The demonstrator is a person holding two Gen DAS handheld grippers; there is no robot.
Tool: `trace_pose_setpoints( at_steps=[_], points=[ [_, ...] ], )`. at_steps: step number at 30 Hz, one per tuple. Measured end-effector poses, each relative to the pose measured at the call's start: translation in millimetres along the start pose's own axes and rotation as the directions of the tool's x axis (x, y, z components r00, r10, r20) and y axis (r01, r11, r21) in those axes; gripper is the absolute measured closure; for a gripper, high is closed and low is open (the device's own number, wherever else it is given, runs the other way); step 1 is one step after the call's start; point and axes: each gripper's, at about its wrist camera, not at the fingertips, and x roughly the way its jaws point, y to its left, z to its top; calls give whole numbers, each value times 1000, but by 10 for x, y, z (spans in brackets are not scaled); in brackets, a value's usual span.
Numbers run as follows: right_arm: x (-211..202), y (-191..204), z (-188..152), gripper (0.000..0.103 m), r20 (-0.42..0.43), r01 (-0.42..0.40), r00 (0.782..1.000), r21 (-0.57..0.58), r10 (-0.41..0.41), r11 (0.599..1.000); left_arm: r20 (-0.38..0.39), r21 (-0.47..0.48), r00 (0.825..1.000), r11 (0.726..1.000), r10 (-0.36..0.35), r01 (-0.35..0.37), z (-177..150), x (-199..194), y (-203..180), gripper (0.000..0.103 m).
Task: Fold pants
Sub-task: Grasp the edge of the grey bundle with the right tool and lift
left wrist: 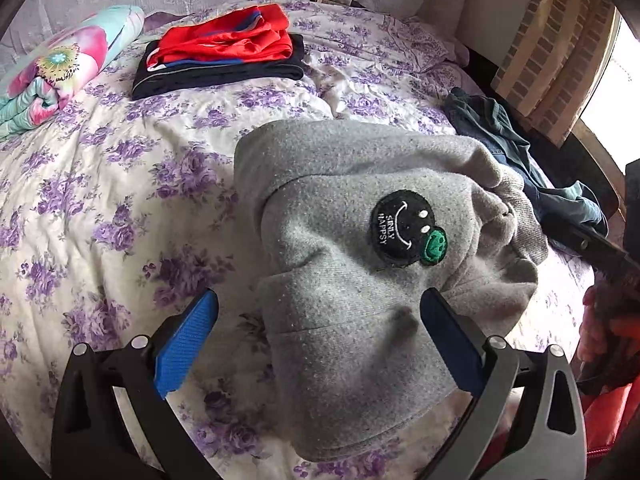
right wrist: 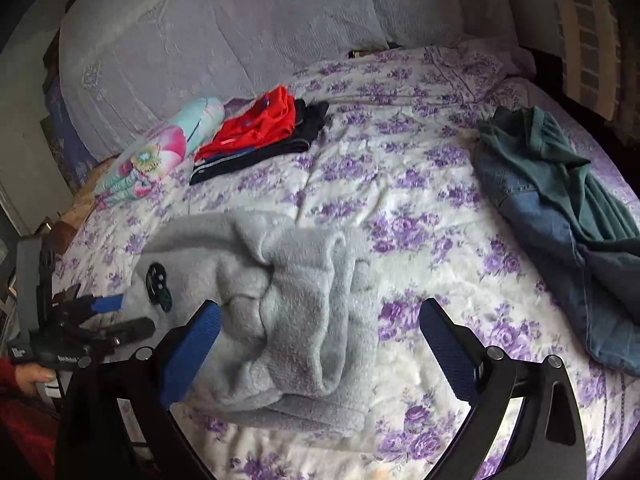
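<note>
Grey fleece pants (left wrist: 360, 264) lie bunched and partly folded on the floral bedspread (left wrist: 120, 184). A black smiley patch (left wrist: 404, 228) faces up on them. My left gripper (left wrist: 320, 336) is open just above the near end of the pants, with one blue pad on each side of the cloth and nothing clamped. In the right wrist view the pants (right wrist: 288, 300) show their crumpled fleece side. My right gripper (right wrist: 320, 320) hangs open over their right edge and holds nothing. The left gripper (right wrist: 128, 316) appears at the left, beside the patch (right wrist: 158, 282).
A folded red and black clothes stack (left wrist: 224, 48) (right wrist: 256, 136) sits at the back beside a rolled floral quilt (left wrist: 60, 64) (right wrist: 160, 152). Jeans with a green garment (left wrist: 520, 160) (right wrist: 560, 208) lie crumpled at the right. A person's hand (right wrist: 30, 376) holds the left gripper.
</note>
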Motion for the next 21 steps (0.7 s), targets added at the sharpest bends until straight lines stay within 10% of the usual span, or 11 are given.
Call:
trace_pose_setpoints(
  at_steps=[6, 10, 13, 21],
  points=[
    [18, 408, 271, 4, 92, -26, 995, -163, 41, 986, -22, -2, 1000, 1000, 6, -6, -97, -34, 40, 5],
    [314, 523, 218, 4, 11, -86, 996, -155, 89, 984, -15, 12, 1000, 1000, 10, -10, -124, -58, 50, 5],
    [727, 483, -1, 3, -138, 14, 990, -190, -41, 982, -18, -3, 1000, 1000, -5, 5, -148, -56, 106, 4],
    [301, 416, 197, 3, -3, -33, 999, -126, 33, 992, 43, -42, 999, 999, -11, 13, -92, -187, 226, 5]
  ],
)
